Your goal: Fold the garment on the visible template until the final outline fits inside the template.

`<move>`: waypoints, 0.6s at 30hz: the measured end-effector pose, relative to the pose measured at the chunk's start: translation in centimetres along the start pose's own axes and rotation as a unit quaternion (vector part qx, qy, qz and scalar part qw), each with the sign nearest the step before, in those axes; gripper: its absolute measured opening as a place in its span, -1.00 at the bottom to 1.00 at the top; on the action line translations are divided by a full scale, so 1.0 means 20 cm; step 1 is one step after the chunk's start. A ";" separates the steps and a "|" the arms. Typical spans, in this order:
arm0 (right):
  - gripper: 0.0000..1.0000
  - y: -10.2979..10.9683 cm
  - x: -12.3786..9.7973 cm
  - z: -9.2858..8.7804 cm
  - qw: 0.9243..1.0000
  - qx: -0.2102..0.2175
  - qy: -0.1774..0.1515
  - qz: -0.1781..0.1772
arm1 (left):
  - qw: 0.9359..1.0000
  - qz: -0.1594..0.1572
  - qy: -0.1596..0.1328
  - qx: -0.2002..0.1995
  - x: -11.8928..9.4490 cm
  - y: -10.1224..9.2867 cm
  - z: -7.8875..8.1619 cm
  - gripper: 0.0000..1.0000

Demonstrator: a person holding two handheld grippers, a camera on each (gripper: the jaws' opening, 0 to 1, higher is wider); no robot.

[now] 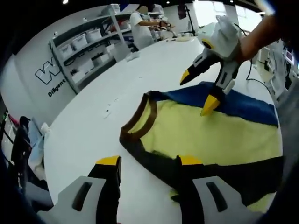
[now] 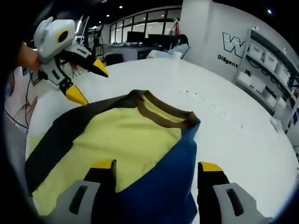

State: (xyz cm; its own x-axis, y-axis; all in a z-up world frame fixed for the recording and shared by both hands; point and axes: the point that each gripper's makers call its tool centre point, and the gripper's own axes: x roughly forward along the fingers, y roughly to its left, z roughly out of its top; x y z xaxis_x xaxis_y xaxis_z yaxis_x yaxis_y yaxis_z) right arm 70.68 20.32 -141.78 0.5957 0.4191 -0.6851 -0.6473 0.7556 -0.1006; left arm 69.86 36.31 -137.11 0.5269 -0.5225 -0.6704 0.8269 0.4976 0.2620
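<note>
A yellow garment (image 1: 196, 133) with a brown collar (image 1: 140, 119) lies flat on the white table (image 1: 88, 126). One sleeve is blue (image 1: 243, 105), the other dark (image 1: 219, 175). My left gripper (image 1: 149, 161) is open low over the dark sleeve's shoulder edge, its right jaw above the cloth. My right gripper (image 1: 197, 91) hangs open above the blue sleeve, one fingertip close to the fabric. In the right gripper view the garment (image 2: 121, 133) spreads ahead; my right gripper (image 2: 157, 165) stands open over the blue sleeve (image 2: 163, 186), and the left gripper (image 2: 88, 81) is open beyond the dark sleeve (image 2: 56, 135).
Shelves with white bins (image 1: 84, 46) stand past the table's far edge, and a person (image 1: 140, 25) works at the table's far end. A cable (image 1: 254, 77) trails near the right gripper. Bare table (image 2: 233, 135) stretches right of the garment; more shelves (image 2: 271, 65) line the wall.
</note>
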 end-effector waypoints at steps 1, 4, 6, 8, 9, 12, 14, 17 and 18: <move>0.35 0.00 -0.01 0.00 1.000 0.002 -0.001 -0.001 | 1.000 0.000 -0.004 -0.003 -0.02 -0.01 0.01 -0.11; 0.34 0.02 -0.04 -0.02 1.000 0.006 -0.002 -0.003 | 1.000 -0.007 -0.015 0.005 -0.08 -0.10 0.02 -0.12; 0.33 0.03 -0.05 -0.03 1.000 0.005 -0.002 -0.004 | 1.000 -0.010 -0.012 0.017 -0.11 -0.14 0.01 -0.13; 0.34 0.04 -0.06 -0.04 1.000 0.008 -0.001 -0.004 | 1.000 -0.012 -0.009 0.021 -0.12 -0.17 -0.01 -0.13; 0.34 0.05 -0.07 -0.05 1.000 0.009 0.000 -0.004 | 1.000 -0.013 -0.007 0.021 -0.13 -0.18 -0.02 -0.14; 0.35 0.07 -0.10 -0.06 1.000 0.009 0.000 -0.005 | 1.000 -0.011 -0.003 0.022 -0.14 -0.19 -0.05 -0.13; 0.35 0.08 -0.12 -0.07 1.000 0.007 0.000 -0.006 | 1.000 -0.010 0.001 0.021 -0.16 -0.20 -0.06 -0.14; 0.33 0.08 -0.16 -0.07 1.000 0.004 -0.005 -0.011 | 1.000 -0.009 0.002 0.020 -0.19 -0.21 -0.07 -0.14; 0.32 0.08 -0.17 -0.07 1.000 0.004 -0.007 -0.013 | 1.000 -0.009 0.001 0.021 -0.19 -0.22 -0.07 -0.15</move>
State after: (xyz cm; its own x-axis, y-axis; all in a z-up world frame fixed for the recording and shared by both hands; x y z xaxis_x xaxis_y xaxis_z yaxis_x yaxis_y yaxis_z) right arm 66.87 19.34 -140.59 0.6189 0.4060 -0.6724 -0.6275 0.7705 -0.1122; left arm 63.91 37.09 -136.66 0.5121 -0.5289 -0.6768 0.8435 0.4586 0.2798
